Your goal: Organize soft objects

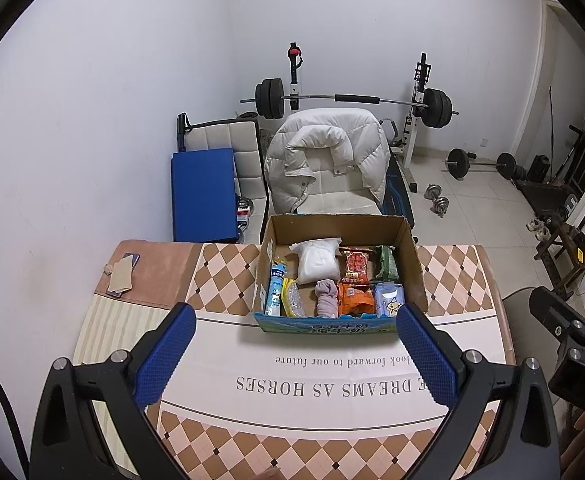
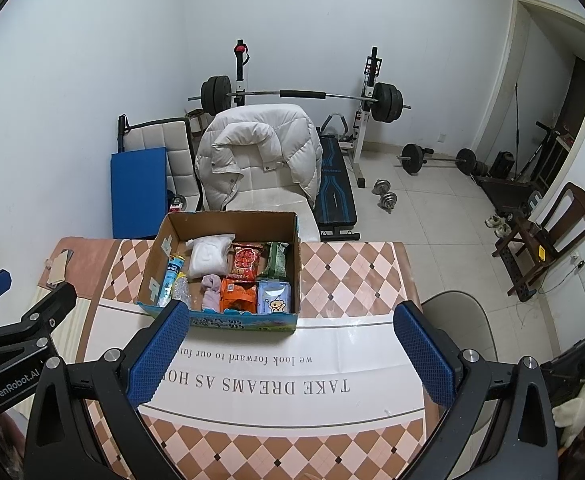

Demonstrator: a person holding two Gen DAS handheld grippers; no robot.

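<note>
Both tools hover above the near part of the surface (image 1: 220, 344), side by side. The left tool (image 1: 296, 360) has its jaws spread wide and holds nothing; the right tool (image 2: 292, 356) is equally wide open and empty. The cardboard box (image 1: 412, 264) stands at the far edge of the surface, packed with soft items: a white bundle (image 1: 318, 260), a rolled pink cloth (image 1: 327, 298), snack packets (image 1: 355, 266) and a tissue pack (image 1: 388, 300).

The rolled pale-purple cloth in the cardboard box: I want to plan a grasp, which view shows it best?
Left wrist view: the rolled pale-purple cloth is centred and unobstructed. In the right wrist view it sits off-centre, partly behind the box's front wall.
</note>
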